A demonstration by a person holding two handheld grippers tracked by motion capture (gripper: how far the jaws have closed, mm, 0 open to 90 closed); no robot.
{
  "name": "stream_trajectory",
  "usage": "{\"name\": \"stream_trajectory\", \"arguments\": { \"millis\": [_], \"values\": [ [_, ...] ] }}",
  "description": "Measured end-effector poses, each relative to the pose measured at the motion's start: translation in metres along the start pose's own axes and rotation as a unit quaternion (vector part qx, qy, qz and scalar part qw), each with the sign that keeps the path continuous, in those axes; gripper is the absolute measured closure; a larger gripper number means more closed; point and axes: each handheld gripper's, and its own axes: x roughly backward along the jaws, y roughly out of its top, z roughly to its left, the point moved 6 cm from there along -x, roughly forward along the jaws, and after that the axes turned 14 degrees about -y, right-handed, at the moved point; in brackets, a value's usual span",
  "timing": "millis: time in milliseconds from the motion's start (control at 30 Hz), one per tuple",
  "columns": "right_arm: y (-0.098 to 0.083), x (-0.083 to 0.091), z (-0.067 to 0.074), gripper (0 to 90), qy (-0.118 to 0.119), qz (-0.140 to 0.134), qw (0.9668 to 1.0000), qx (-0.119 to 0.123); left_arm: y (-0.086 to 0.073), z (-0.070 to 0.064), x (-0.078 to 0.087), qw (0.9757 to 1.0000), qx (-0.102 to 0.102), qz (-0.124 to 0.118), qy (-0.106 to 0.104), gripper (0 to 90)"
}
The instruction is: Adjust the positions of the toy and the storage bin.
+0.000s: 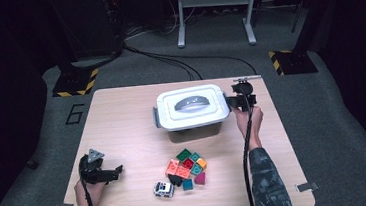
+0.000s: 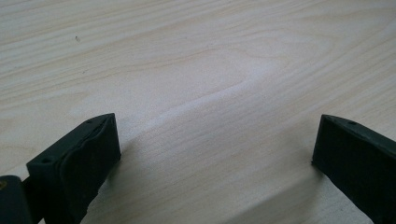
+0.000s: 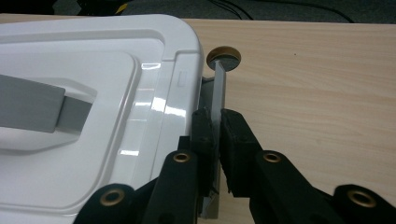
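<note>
Box (image 1: 190,107): lidded, far centre of desk (image 1: 122,118).
Right hand-held gripper (image 3: 216,135): you have it clenched on the grey side latch (image 3: 218,93), likely to unclip the lid.
Left hand-held gripper (image 2: 215,154): released, idle over bare desk.

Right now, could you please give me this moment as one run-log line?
right gripper: shut on grey side latch of white lidded box | left gripper: open over bare table | toy blocks: untouched
</note>
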Motion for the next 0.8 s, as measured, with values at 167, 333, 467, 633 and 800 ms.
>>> {"name": "stream_trajectory", "arguments": {
  "millis": [167,333,467,633,800],
  "values": [
    [-0.003,0.009,-0.008,64.4,0.0,-0.002,0.9999,0.013,0.0,0.0,0.0,1.0,0.0,0.0,0.0,0.8],
    [0.004,0.03,-0.008,39.5,0.037,-0.032,0.9972,0.056,0.0,0.001,0.001,1.0,0.002,0.006,0.0,0.9],
    [0.007,0.037,0.002,31.5,0.058,-0.036,0.9942,0.083,0.0,0.001,0.001,1.0,0.002,0.006,0.0,0.9],
    [0.007,0.036,0.025,31.2,0.09,-0.035,0.985,0.143,0.0,0.001,0.001,1.0,0.002,0.006,0.0,1.0],
    [0.011,0.028,0.053,35.4,0.127,-0.038,0.9725,0.192,0.0,0.001,0.001,1.0,0.002,0.005,0.0,1.0]
  ]
}}
